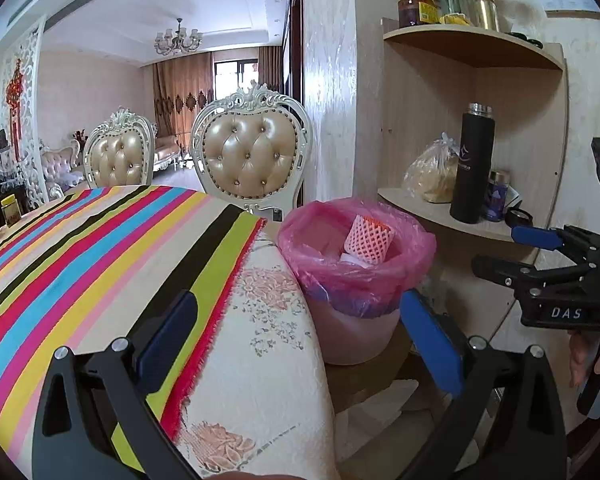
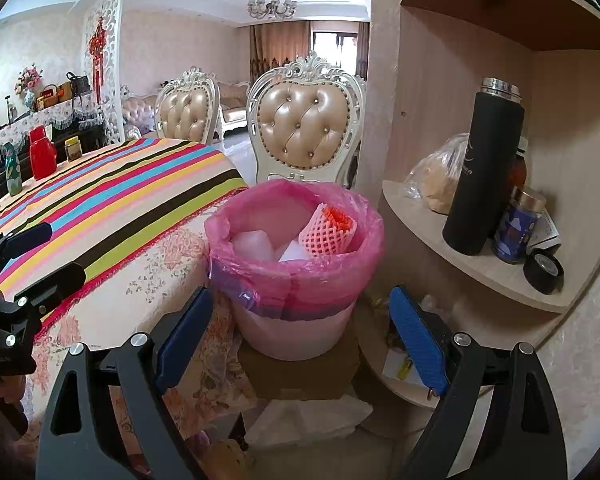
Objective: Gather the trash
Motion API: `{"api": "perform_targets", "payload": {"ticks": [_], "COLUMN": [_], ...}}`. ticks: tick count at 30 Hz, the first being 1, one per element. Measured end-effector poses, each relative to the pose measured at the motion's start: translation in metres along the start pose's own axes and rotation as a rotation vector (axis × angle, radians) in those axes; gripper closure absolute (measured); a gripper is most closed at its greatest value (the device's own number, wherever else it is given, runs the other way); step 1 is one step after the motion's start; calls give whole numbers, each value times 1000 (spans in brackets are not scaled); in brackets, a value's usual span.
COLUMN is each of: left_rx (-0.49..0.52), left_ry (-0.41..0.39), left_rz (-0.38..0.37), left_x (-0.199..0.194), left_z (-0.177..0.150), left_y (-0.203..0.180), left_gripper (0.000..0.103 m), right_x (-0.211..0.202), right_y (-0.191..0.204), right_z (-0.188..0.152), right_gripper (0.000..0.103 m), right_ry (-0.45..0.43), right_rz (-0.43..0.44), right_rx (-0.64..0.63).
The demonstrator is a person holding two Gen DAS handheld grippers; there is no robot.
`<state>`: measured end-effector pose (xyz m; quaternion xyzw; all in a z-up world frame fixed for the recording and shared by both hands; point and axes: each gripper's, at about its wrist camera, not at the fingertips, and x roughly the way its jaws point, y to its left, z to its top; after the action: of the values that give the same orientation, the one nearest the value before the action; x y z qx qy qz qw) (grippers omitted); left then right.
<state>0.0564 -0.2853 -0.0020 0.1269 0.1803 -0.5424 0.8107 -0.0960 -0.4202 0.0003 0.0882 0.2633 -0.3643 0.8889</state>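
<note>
Both claws stand wide and hold nothing: the left gripper (image 1: 300,344) straddles the table's right edge (image 1: 260,320), the right gripper (image 2: 300,336) frames the bin. The pink-lined trash bin (image 2: 296,276) sits just right of that edge, left of the corner shelf (image 2: 480,268), near 1 chair (image 2: 306,128). A pink foam net (image 2: 328,232) lies inside it, against the far-right rim.
</note>
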Motion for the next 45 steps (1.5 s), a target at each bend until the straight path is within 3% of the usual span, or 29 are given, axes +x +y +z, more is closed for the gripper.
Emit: {"api": "perform_targets", "payload": {"ticks": [45], "left_rx": [22], "left_ry": [23], "left_rz": [-14], "left_x": [7], "left_z": [-6], "left_y": [-5], "left_gripper": [5], "right_x": [1], "right_y": [-1], "right_z": [-3], "right_gripper": [19], "right_ry": [7], "right_rz": [2], "right_rx": [5]}}
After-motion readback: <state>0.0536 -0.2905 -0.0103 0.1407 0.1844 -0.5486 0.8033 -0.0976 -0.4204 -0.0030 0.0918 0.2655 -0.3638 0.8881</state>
